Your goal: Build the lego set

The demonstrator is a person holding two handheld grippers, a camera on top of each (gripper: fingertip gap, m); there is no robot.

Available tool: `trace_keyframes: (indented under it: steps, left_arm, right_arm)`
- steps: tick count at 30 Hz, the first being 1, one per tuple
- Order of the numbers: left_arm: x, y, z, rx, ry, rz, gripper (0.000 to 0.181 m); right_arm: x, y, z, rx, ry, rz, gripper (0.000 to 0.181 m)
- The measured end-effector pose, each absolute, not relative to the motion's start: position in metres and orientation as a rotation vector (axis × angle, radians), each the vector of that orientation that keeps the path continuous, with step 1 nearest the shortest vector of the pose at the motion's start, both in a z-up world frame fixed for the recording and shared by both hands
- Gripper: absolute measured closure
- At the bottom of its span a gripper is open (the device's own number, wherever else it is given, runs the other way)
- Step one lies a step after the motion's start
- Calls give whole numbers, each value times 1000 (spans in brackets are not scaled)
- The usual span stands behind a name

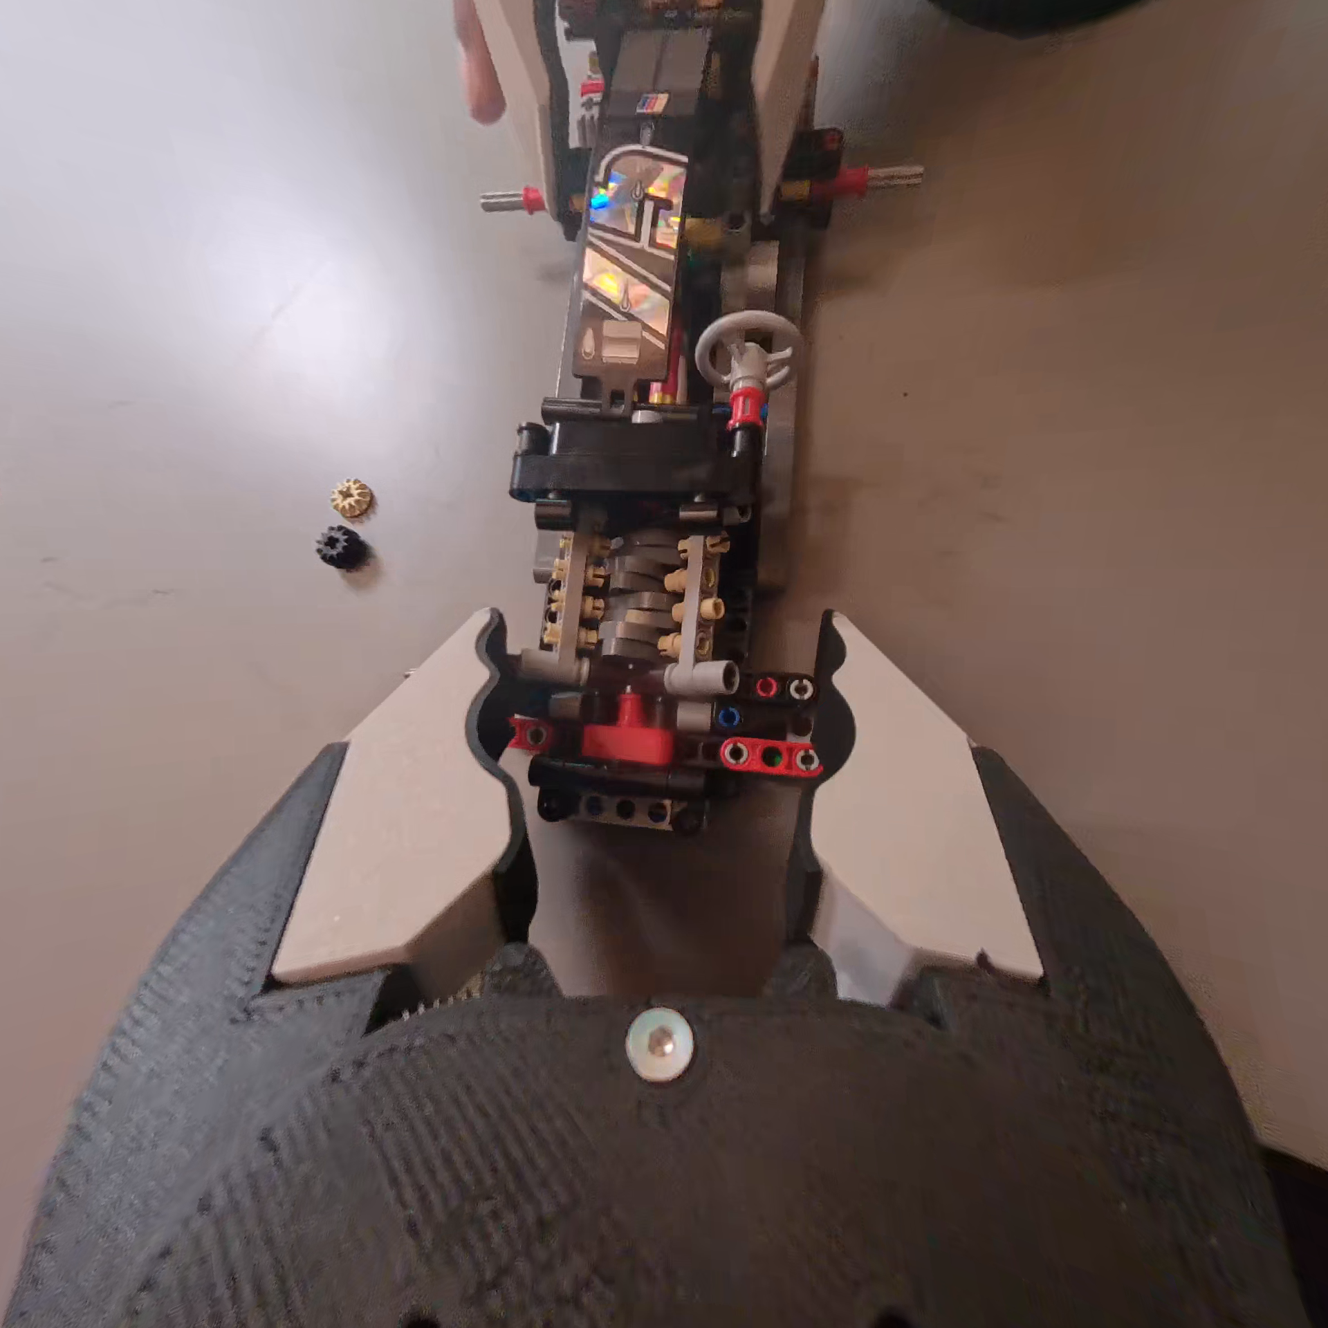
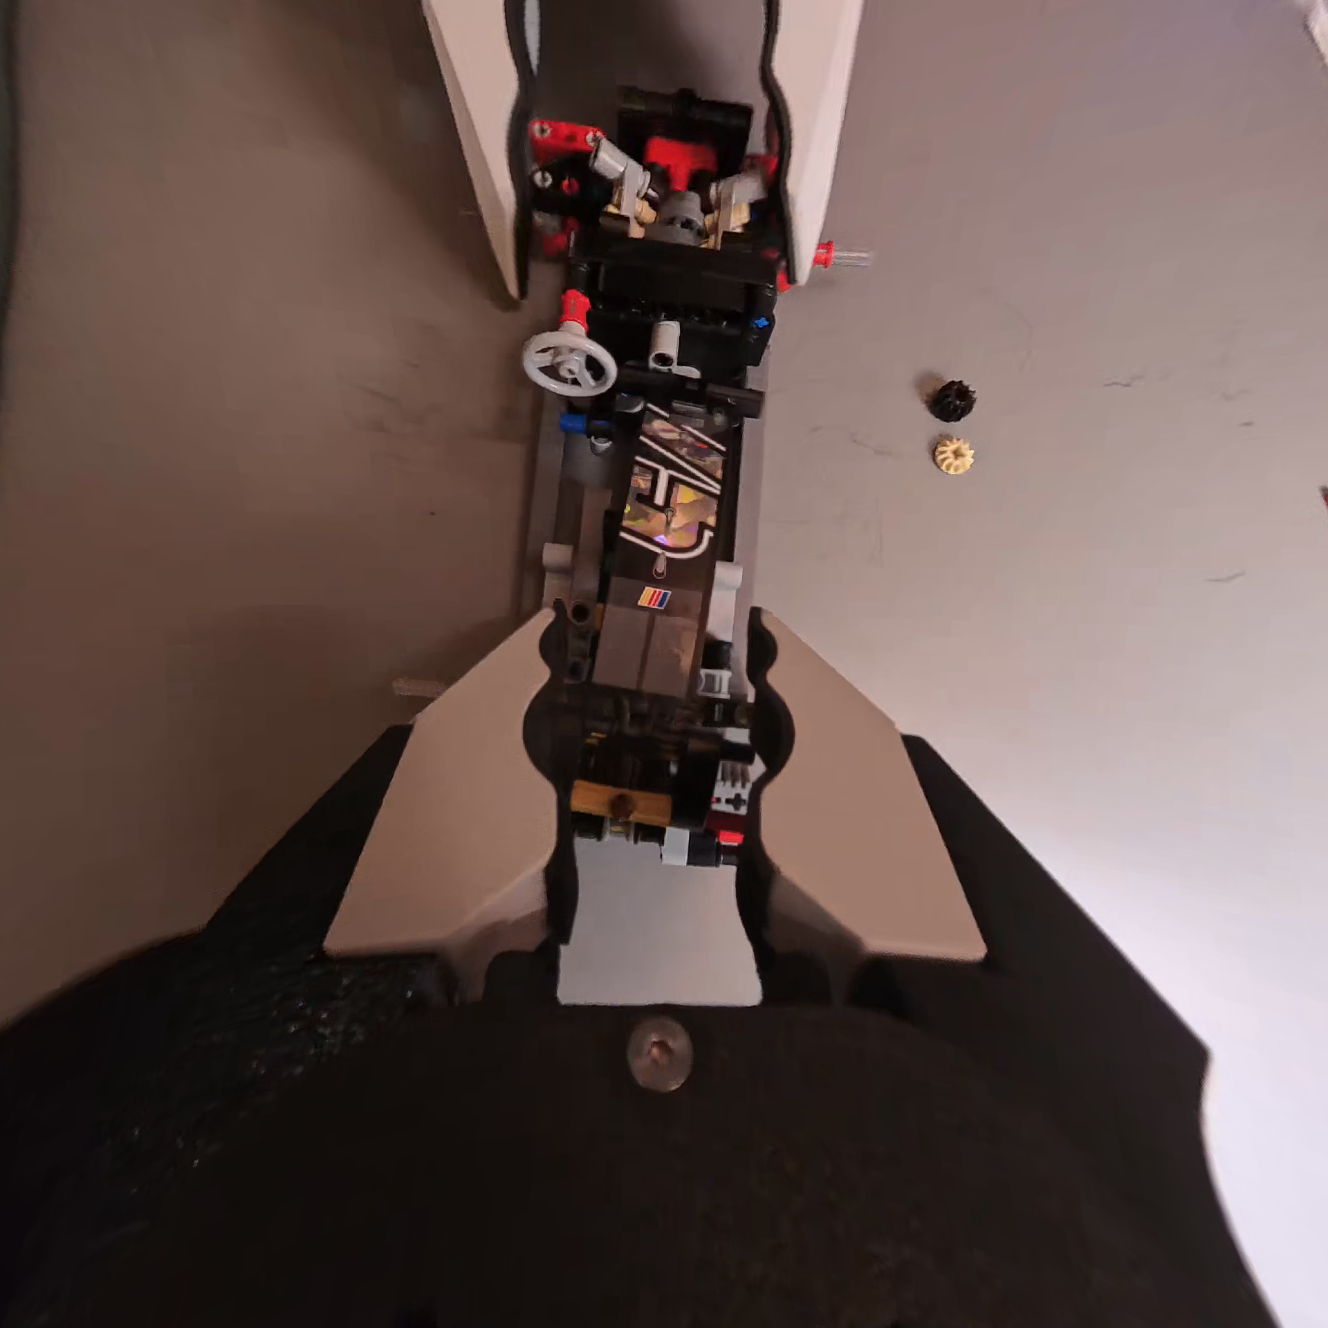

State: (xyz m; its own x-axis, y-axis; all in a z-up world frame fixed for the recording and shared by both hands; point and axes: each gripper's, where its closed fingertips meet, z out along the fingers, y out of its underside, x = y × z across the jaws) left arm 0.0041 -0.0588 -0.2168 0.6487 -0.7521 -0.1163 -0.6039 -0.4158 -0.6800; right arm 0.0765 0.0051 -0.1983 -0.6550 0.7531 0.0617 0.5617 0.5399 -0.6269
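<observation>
A long black Lego car chassis lies lengthwise on the table, with a shiny sticker panel, a grey steering wheel and a piston engine. My left gripper is shut on its engine end, pads against the red side beams. My right gripper is shut on the opposite end of the chassis. Each gripper shows in the other's view, the right one far off and the left one far off.
A tan gear and a black gear lie loose on the table beside the chassis; both also show in the right wrist view, tan and black. A person's finger shows behind the right gripper. A dark object sits at the far edge. The tips of one gripper are about 11 centimetres away from the tips of the other. My left tips are roughly 7 centimetres from the black gear. My right wrist view looks at it from another angle.
</observation>
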Motion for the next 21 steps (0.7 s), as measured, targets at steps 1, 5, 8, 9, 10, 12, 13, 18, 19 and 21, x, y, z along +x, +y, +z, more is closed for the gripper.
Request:
trace_keyframes:
  steps: [1,5,8,9,10,12,13,18,19,21]
  left_arm:
    - [3,-57,-218,-2163,1052,-264,97]
    - [-17,-42,-219,-2193,1000,-214,100]
    - [-34,-28,-218,-2200,946,-241,100]
    - [-36,-26,-218,-2202,946,-242,100]
    - [-37,-26,-219,-2206,949,-230,100]
    - [-37,-27,-219,-2198,957,-201,100]
    - [-35,-28,-219,-2191,956,-205,100]
    - [-32,-33,-218,-2159,966,-238,100]
    - [-32,-34,-218,-2158,969,-236,100]
    - [-32,-36,-218,-2159,979,-233,100]
  right_arm:
    - [74,5,-200,-1076,-2482,823,134]
    - [53,23,-199,-1014,-2510,741,143]
    - [36,38,-200,-1035,-2536,726,145]
    - [32,40,-200,-1040,-2545,727,145]
    - [31,40,-200,-1035,-2551,724,145]
    - [31,38,-200,-1017,-2547,711,145]
    - [33,37,-200,-1009,-2542,716,146]
    - [38,29,-193,-1011,-2501,768,138]
    - [36,29,-184,-1014,-2477,815,136]
    - [30,29,-159,-1015,-2428,973,137]
